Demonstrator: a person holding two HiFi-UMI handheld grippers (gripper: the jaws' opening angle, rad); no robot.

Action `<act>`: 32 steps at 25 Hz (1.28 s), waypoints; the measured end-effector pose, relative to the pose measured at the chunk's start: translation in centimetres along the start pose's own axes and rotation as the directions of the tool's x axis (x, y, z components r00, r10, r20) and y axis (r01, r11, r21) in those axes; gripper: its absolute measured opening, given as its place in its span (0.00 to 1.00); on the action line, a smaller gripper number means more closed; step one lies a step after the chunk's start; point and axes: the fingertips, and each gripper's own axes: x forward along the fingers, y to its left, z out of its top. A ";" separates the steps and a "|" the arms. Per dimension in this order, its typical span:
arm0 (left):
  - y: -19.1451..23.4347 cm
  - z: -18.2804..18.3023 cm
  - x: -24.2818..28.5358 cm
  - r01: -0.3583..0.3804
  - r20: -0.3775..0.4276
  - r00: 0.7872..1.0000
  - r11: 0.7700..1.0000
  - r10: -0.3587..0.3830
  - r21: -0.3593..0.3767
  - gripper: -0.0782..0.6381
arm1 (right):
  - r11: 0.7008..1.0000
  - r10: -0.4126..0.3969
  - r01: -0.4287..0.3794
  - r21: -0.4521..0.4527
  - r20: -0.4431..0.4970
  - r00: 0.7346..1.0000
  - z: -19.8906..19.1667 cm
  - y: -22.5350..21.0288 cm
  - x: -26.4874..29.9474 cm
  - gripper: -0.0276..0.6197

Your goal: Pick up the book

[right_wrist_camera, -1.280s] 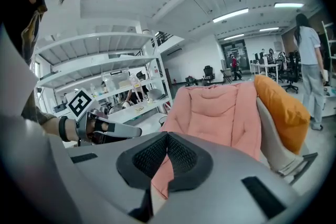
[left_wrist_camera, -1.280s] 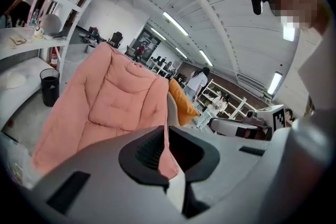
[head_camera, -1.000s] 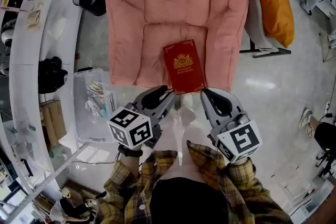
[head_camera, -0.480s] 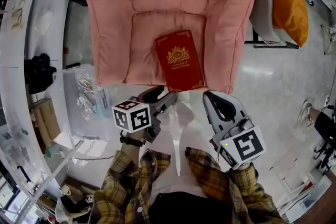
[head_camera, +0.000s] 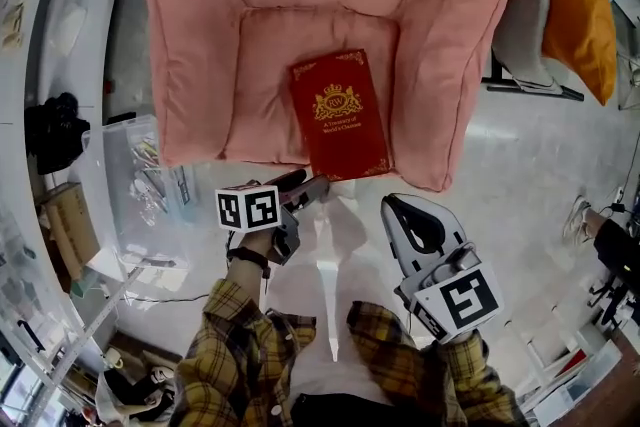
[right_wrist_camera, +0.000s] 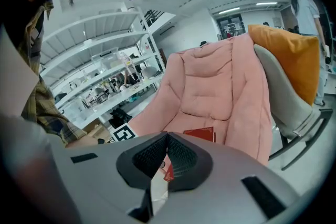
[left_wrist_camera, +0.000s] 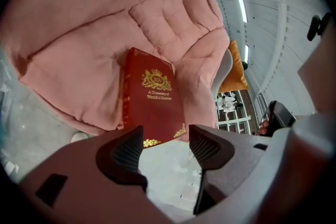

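The left gripper [head_camera: 308,189] has just been opening. Its jaws stand wide apart with nothing between them, just short of the near edge of the red book [head_camera: 340,113], which lies flat on the pink armchair [head_camera: 250,15] seat. The right gripper [head_camera: 396,207] hangs alongside, jaws pressed together and empty.

Bright ceiling strip lights; fisheye edges dark.
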 end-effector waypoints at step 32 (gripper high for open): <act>6.0 -3.1 8.3 0.288 -0.158 0.929 0.920 -0.336 -0.265 0.58 | 0.986 0.115 -0.099 0.134 -0.118 0.986 -6.8 0.8 3.5 0.07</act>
